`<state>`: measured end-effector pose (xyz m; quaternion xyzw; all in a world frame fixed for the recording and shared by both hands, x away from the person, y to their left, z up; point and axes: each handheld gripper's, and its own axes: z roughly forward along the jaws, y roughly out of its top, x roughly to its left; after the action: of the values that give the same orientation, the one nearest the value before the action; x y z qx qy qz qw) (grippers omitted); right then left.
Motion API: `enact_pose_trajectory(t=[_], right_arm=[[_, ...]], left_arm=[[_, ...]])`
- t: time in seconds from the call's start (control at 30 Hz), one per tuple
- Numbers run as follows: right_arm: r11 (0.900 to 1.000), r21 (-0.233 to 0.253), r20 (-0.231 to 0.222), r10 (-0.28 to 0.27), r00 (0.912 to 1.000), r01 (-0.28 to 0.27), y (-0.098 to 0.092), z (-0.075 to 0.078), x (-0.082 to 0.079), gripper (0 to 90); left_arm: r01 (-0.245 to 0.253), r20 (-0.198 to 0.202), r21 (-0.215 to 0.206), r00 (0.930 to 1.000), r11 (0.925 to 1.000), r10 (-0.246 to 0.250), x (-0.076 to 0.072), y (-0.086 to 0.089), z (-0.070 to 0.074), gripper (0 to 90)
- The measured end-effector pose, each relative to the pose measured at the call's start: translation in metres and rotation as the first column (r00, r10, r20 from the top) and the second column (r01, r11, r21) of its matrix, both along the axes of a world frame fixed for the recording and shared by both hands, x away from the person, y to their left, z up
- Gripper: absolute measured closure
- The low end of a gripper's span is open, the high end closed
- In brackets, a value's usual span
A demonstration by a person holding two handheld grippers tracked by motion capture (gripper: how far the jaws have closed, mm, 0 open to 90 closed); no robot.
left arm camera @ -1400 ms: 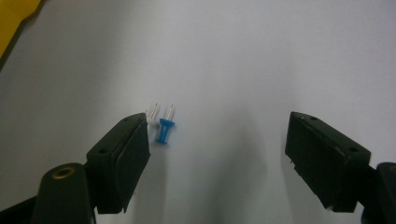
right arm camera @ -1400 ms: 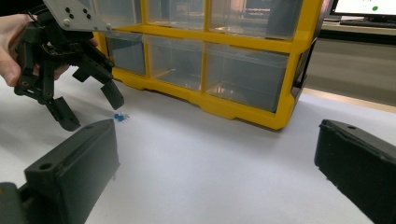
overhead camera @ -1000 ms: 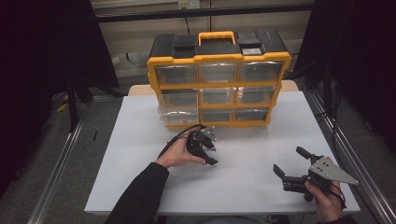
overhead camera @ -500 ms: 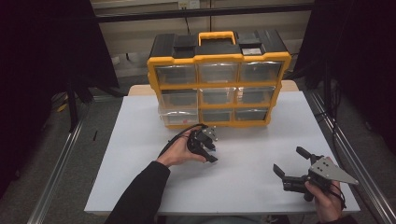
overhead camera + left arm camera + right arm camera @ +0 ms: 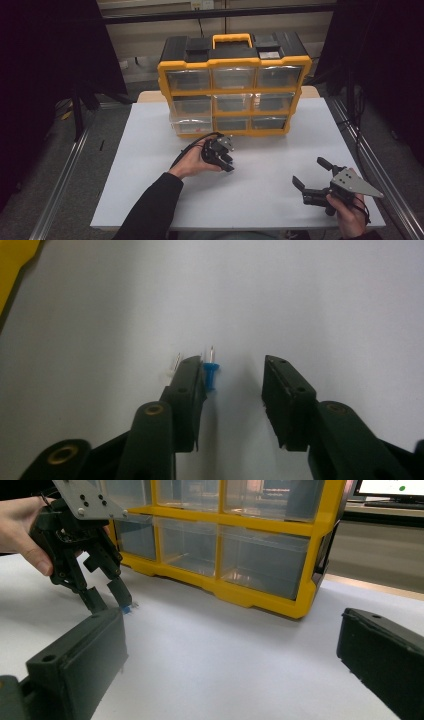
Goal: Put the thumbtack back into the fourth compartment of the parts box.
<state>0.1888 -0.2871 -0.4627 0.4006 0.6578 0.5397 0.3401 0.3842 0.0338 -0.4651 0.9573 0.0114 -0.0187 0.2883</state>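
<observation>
The left claw is pointing down at the counter with its jaws standing apart, black and blocky, with brass-coloured screws at the joints. A blue pin is lying on the white sheet between the jaws, touching the inner face of the left jaw, its thin metal point sticking away from the camera. A clear pin is lying just outside that same jaw, partly hidden behind it. In the high view this claw is sitting near the middle of the counter, in front of the organizer, with a hand wrapped around it and a dark sleeve trailing down.

The organizer is standing at the back of the counter, a yellow plastic frame holding three rows of clear, boxy drawers, with a black top and a yellow handle.

The right claw is resting well apart near the right front corner, its jaws spread wide, a grey three-cornered plate on top. From its own view the left claw is showing with the blue pin at its tips.
</observation>
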Motion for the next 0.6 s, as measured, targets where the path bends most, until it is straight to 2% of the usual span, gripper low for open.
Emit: enact_pose_trajectory(t=[0.17, 0.3, 0.47, 0.5, 0.6], right_arm=[[1.0, 0.0, 0.0, 0.0, 1.0, 0.0, 0.0, 0.0, 0.0, 0.0], [1.0, 0.0, 0.0, 0.0, 1.0, 0.0, 0.0001, 0.0, 0.0001, 0.0], [1.0, 0.0, 0.0, 0.001, 1.0, -0.001, 0.0, 0.0, 0.0, 0.0], [1.0, 0.0, 0.001, 0.001, 1.0, -0.001, 0.0001, 0.0, 0.0, 0.0], [1.0, 0.0, 0.0, 0.001, 1.0, -0.001, 0.0, 0.0, 0.0, 0.0]], left_arm=[[-0.005, 0.0, 0.01, 1.0, 0.9999, 0.005, 0.0003, -0.0017, 0.0007, 65.6], [-0.03, -0.004, 0.013, 0.9995, 0.9995, 0.03, -0.0002, -0.0033, 0.0011, 67.2], [-0.046, -0.018, 0.012, 0.9988, 0.9989, 0.046, 0.0018, -0.0036, 0.001, 70.2], [-0.059, -0.03, 0.013, 0.9978, 0.9982, 0.06, 0.0012, -0.0037, 0.001, 70.4], [-0.051, -0.03, 0.01, 0.9982, 0.9987, 0.051, 0.0022, -0.0046, 0.0011, 70.5]])
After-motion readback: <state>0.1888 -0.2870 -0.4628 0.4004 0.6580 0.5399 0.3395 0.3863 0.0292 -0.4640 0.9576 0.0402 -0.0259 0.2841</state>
